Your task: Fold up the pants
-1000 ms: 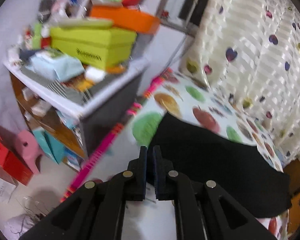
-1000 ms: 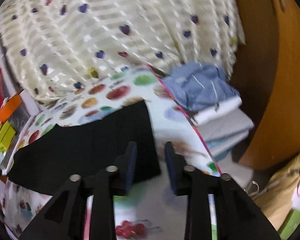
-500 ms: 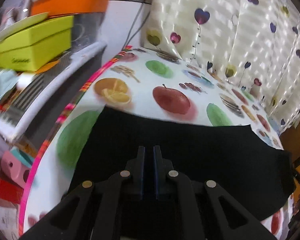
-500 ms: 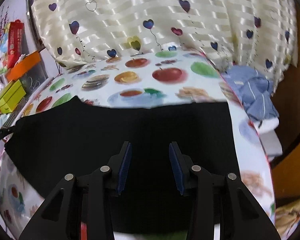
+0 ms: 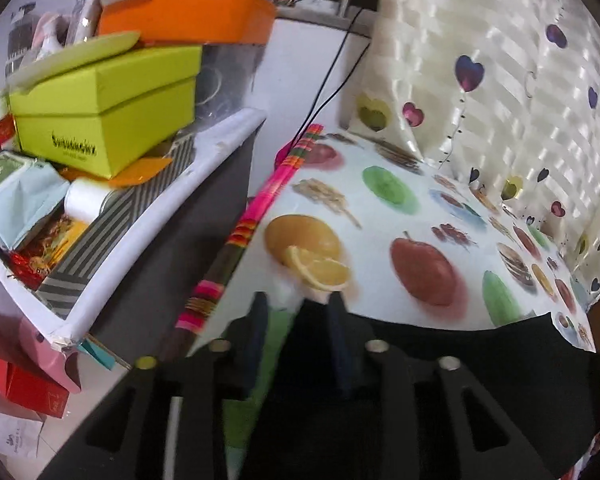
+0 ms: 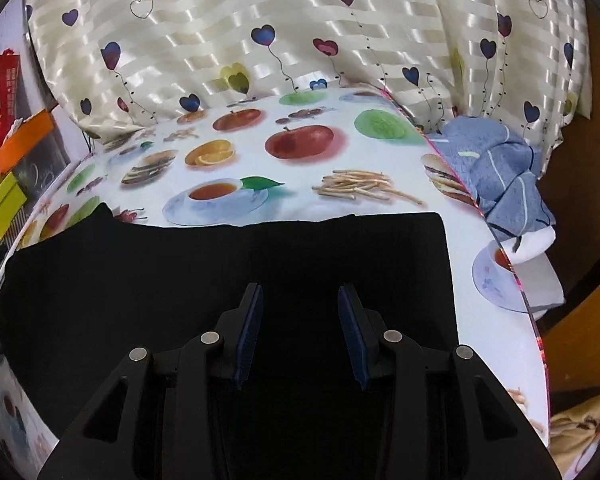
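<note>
the black pants (image 6: 228,280) lie flat on a table covered by a fruit-and-food print tablecloth (image 6: 300,168), folded into a broad dark band that runs from the left edge of the table toward the right edge; the far edge of the cloth runs roughly straight across, just below a printed teacup; the right gripper (image 6: 300,304) hangs over the right part of the pants, its 2 blue-padded fingers (image 6: 250,320) standing apart with only flat black fabric showing between them, nothing pinched; the left gripper (image 5: 296,320) sits at the left end of the pants near the table's pink striped edge; its jaws have just been opening and now stand apart, blurred, with the end of the pants and a strip of tablecloth showing in the gap, no cloth gripped; beside the table on the left a shelf holds a lime-green box (image 5: 104,120) under an orange box (image 5: 188,16); a cream curtain with heart balloons (image 6: 300,28) hangs behind; a crumpled blue cloth (image 6: 496,168) lies off the table's right side.
</note>
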Demonstrator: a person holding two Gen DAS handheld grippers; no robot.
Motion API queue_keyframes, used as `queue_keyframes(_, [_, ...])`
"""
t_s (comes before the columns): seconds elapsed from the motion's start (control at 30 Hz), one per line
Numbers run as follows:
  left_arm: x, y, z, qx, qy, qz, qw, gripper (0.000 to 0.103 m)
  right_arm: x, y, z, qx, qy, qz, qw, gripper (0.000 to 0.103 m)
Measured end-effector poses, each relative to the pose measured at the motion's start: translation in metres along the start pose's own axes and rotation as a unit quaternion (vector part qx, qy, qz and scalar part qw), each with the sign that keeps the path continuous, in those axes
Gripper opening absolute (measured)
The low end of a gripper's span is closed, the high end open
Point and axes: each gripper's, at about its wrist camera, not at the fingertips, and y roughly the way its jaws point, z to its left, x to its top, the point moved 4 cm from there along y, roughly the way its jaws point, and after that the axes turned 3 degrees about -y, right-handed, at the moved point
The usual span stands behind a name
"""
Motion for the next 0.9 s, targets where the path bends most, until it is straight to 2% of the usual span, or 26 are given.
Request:
queue_keyframes(0.13, [-0.007,0.016,-0.004,-0.012,0.032,0.038,0.9987,0.037,0.001,0.002,-0.004,0.009,0.018,-0.001,1.0,0.04])
queue_keyframes(0.23, [-0.013,0.018,-0.018,-0.022,0.065,0.038,0.9969,0.037,0.002,0.002,-0.005,0.015,0.022,-0.002,1.0,0.04])
queue_keyframes(0.33, [-0.015,0.02,-0.027,-0.011,0.092,0.039,0.995,0.037,0.002,0.002,-0.005,0.014,0.022,-0.002,1.0,0.04])
queue_keyframes(0.4, [-0.014,0.021,-0.029,0.0,0.105,0.039,0.9938,0.027,0.001,0.002,-0.006,0.013,0.021,-0.002,1.0,0.04])
queue_keyframes(0.43, [-0.014,0.021,-0.03,0.007,0.113,0.038,0.9928,0.015,0.001,0.003,-0.006,0.012,0.02,-0.002,1.0,0.04])
queue_keyframes(0.47, [-0.015,0.019,-0.032,0.012,0.123,0.033,0.9918,0.008,0.001,0.003,-0.006,0.013,0.021,-0.002,1.0,0.04])
queue_keyframes(0.53, [-0.014,0.01,-0.034,0.019,0.134,0.01,0.9907,0.007,0.002,0.003,-0.006,0.014,0.022,-0.003,1.0,0.04])
queue_keyframes(0.63, [-0.01,-0.025,-0.041,0.002,0.145,-0.076,0.9864,0.007,0.002,0.003,-0.006,0.018,0.024,-0.003,1.0,0.04])
queue_keyframes(0.7, [-0.007,-0.028,-0.04,0.013,0.142,-0.089,0.9857,0.008,0.002,0.004,-0.006,0.018,0.024,-0.003,1.0,0.04])
queue_keyframes(0.73, [-0.005,-0.021,-0.036,0.036,0.138,-0.08,0.9865,0.008,0.002,0.004,-0.007,0.017,0.023,-0.003,1.0,0.04])
queue_keyframes(0.77, [-0.003,-0.011,-0.029,0.074,0.131,-0.07,0.9862,0.007,0.002,0.004,-0.007,0.015,0.022,-0.003,1.0,0.04])
queue_keyframes(0.8, [0.001,-0.003,-0.018,0.087,0.107,-0.048,0.9893,0.007,0.002,0.004,-0.006,0.013,0.02,-0.003,1.0,0.04])
queue_keyframes(0.9, [0.01,-0.007,0.005,0.063,0.04,-0.035,0.9966,0.008,0.001,-0.002,-0.005,0.008,0.014,-0.002,1.0,0.04])
